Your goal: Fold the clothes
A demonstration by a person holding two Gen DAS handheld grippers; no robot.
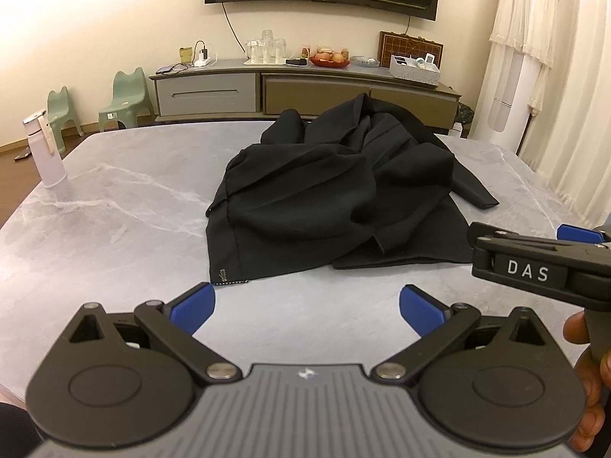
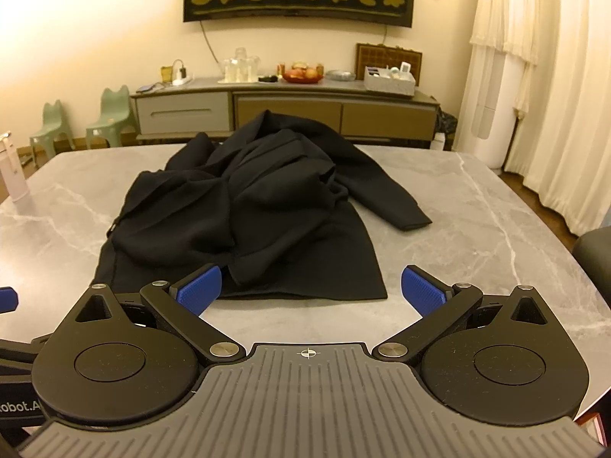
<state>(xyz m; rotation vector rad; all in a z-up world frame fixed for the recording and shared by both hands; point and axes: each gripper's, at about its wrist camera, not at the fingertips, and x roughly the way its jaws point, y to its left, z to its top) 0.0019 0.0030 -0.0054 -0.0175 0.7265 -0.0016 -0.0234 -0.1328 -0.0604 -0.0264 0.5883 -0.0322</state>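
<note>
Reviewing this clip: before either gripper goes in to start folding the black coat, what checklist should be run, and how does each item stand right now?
1. Left gripper open, holding nothing: ok.
2. Right gripper open, holding nothing: ok.
3. Crumpled black fabric coat lying wholly on the grey marble-pattern table: ok.
4. Coat spread flat for folding: not ok; its upper half is bunched, one sleeve splayed to the right.
5. Near hem reachable, nothing on it: ok.
6. White cylindrical water bottle away from the coat: ok, at the table's left edge.

Warm, dim indoor light glows on the cream wall point(image 1: 95, 19); fisheye edges curve, corners vignette darkly.
</note>
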